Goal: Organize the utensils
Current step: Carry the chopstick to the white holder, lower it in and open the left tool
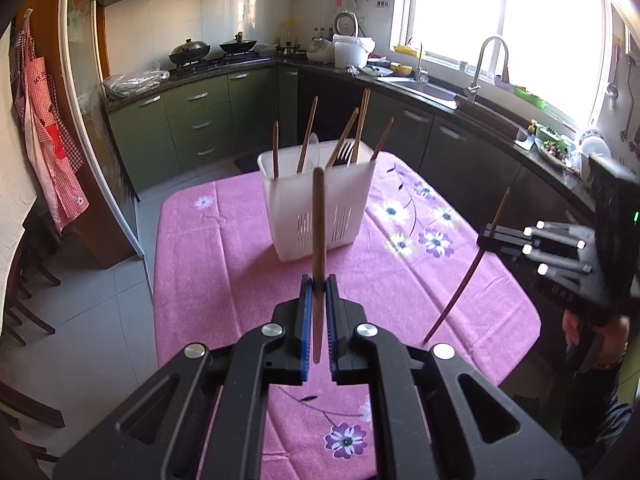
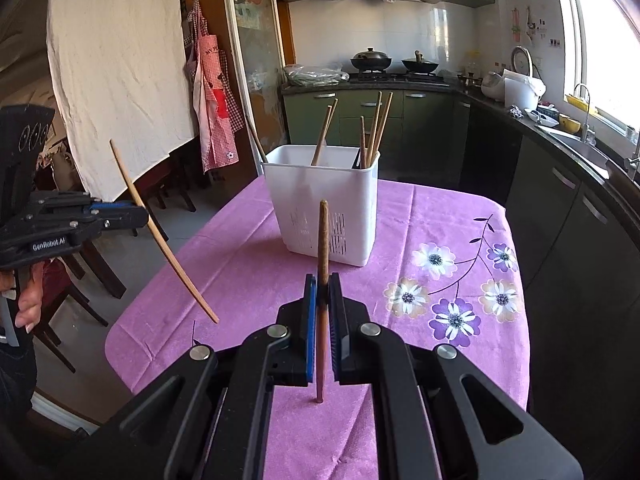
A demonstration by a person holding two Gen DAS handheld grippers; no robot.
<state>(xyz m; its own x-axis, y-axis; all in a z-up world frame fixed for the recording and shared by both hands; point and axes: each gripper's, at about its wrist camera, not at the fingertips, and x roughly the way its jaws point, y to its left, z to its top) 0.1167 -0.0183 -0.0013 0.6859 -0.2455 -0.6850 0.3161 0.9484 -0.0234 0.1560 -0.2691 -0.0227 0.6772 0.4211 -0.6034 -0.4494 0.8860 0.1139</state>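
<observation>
Blue-padded and black, my left gripper (image 1: 317,280) was clamped on a pale wooden chopstick (image 1: 319,256) that stood nearly upright between the pads. My right gripper (image 2: 322,280) was likewise closed on a darker reddish chopstick (image 2: 322,264), its thin end hanging just above the cloth. Both sticks were off the table, each held partway along its length, short of the holder.

Beyond them lay the pink flowered tablecloth (image 1: 224,264), and I saw no loose utensils left on the parts I could see. Past mid-table stood the white plastic utensil caddy (image 1: 316,204), slotted near its base. Several wooden chopsticks (image 1: 306,140) already leaned inside it, spread across what looked like more than one compartment, and a dark fork (image 1: 345,152) stood among them on the right-hand side.

I judged the job nearly finished: these two sticks seemed to be the last, and only dropping them in remained.
</observation>
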